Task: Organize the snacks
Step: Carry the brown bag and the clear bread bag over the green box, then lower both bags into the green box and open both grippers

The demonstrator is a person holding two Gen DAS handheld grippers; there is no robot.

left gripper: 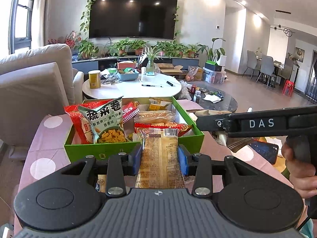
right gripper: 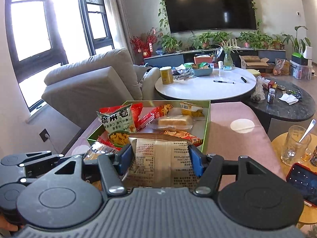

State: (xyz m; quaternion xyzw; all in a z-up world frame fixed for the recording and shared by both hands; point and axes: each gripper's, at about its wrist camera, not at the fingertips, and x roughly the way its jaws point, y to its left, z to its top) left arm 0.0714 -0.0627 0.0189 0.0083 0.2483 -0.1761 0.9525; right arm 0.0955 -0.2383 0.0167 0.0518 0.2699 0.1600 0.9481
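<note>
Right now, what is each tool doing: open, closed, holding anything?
Left tool: closed on a tan snack packet.
Right tool: closed on a beige snack packet.

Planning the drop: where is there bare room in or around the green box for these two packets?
Green box: crowded on the left with upright bags; the far right corner holds a yellow packet and bare floor shows beside it. Pink cloth right of the box is bare up to the glass. Both grippers, left and right, hold packets.
</note>
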